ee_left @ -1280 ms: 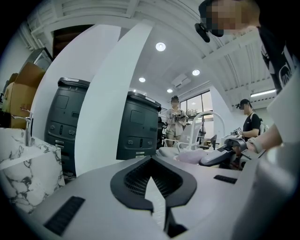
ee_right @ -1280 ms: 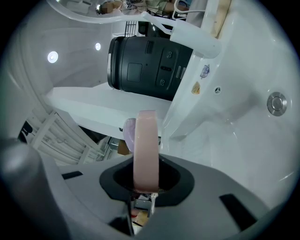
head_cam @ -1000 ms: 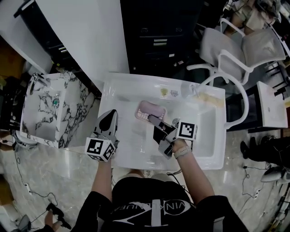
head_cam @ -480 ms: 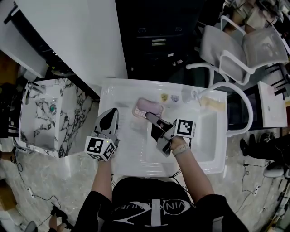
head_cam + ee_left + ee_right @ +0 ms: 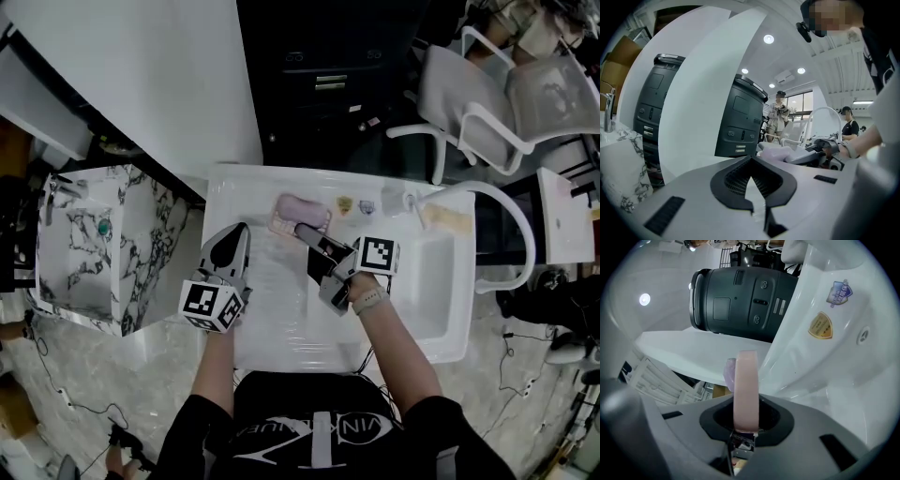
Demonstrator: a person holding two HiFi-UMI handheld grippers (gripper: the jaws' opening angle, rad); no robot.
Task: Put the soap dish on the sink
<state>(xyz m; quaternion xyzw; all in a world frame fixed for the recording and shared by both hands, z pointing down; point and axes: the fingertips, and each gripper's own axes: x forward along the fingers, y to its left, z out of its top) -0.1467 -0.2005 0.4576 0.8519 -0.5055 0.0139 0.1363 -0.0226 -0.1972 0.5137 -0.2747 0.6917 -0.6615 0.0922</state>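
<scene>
Head view shows the person standing at a white sink (image 5: 281, 323), a gripper in each hand. The right gripper (image 5: 305, 232) reaches toward the back left part of the sink and grips the pink soap dish (image 5: 298, 210) by its near edge. The dish sits by the rear rim, left of two small stickers (image 5: 355, 204) and the faucet (image 5: 401, 200). Whether its underside rests on the ledge or hangs just above it I cannot tell from this steep angle.

Right gripper view confirms the hold: the dish stands edge-on between the two jaws, both pads pressed on it, with the sink's glossy wall and a gold sticker (image 5: 820, 325) to the right. A dark grey machine (image 5: 740, 298) stands behind.

The left gripper (image 5: 233, 240) hovers over the sink's left edge, well apart from the dish. In the left gripper view its jaws meet at the tips with nothing between them.

A marble-patterned sink (image 5: 84, 234) stands to the left, and a white chair (image 5: 487, 108) at the upper right.
</scene>
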